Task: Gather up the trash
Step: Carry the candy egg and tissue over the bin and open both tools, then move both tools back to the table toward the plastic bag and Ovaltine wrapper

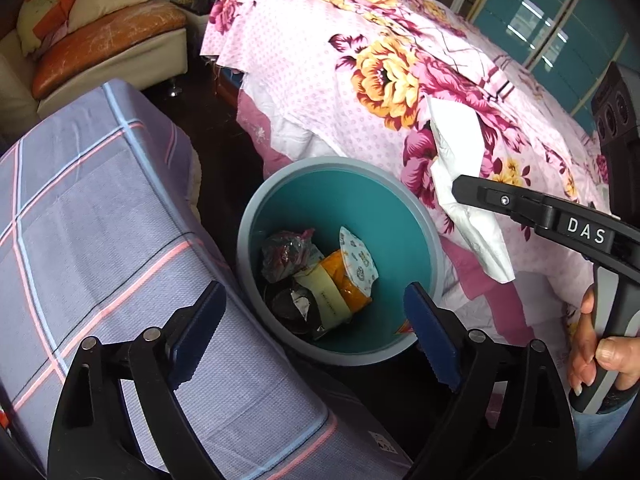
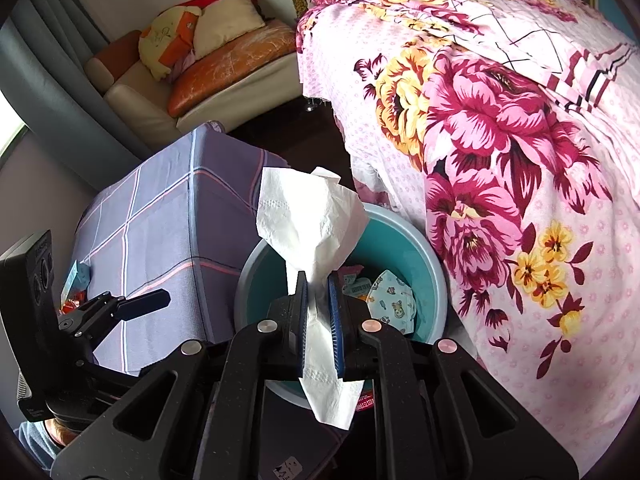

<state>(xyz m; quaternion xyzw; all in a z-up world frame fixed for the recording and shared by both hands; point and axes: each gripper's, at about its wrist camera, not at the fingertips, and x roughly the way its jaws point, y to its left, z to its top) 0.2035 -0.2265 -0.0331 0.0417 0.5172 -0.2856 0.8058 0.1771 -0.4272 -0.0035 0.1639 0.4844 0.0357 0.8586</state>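
Right tool (image 2: 318, 312) is clamped on a white tissue (image 2: 308, 220), held above the near rim of the teal bin (image 2: 416, 240). Left tool (image 1: 316, 336) stands open and unloaded above the bin (image 1: 360, 200), which holds a face mask (image 1: 358, 258) and wrappers. Checked cloth-covered table (image 1: 100, 220) stands left; floral-covered bed (image 1: 360, 60) right.

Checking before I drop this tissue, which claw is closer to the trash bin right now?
Probably the right. The right claw holds the white tissue just above the bin's near rim. The left claw is open, nothing in it, hovering at the bin's near edge.
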